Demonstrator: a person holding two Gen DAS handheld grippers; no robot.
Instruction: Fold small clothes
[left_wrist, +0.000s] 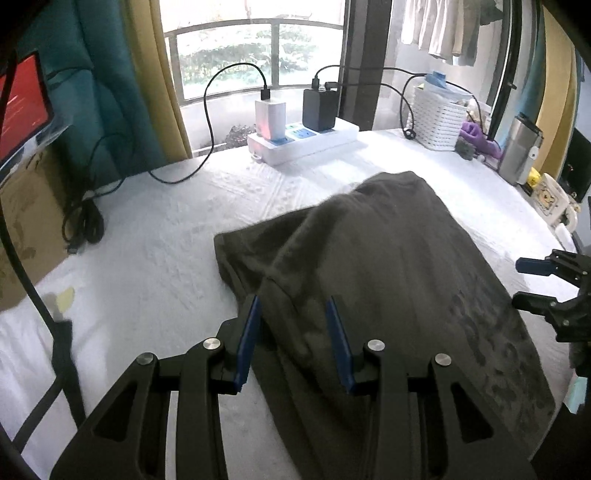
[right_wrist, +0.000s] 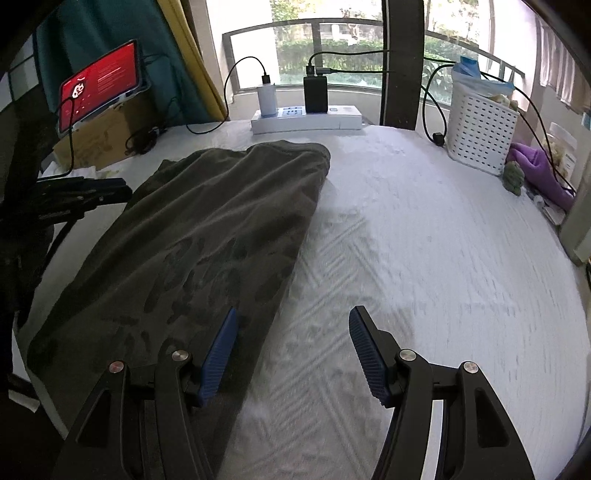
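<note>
A dark olive garment (left_wrist: 388, 258) with a faded print lies lengthwise on the white tablecloth (left_wrist: 155, 258); its left side is folded over into a raised ridge. My left gripper (left_wrist: 293, 298) hovers over the near left part of it. Its blue pads (left_wrist: 251, 332) stand apart on either side of the ridge and pinch no cloth. My right gripper (right_wrist: 294, 309) is open above the garment's (right_wrist: 207, 236) near right edge, one finger over the cloth and the other over bare tablecloth (right_wrist: 424, 258). Each gripper also shows at the edge of the other view: right gripper (left_wrist: 532, 284), left gripper (right_wrist: 92, 192).
At the far edge by the window stands a white power strip (left_wrist: 303, 142) with two chargers and trailing cables. A white basket (right_wrist: 480, 125), a purple cloth (right_wrist: 539, 170), a steel tumbler (left_wrist: 519, 151) and a mug (left_wrist: 550, 199) line the right side. A red-screened tablet (right_wrist: 99, 83) rests on a cardboard box at left.
</note>
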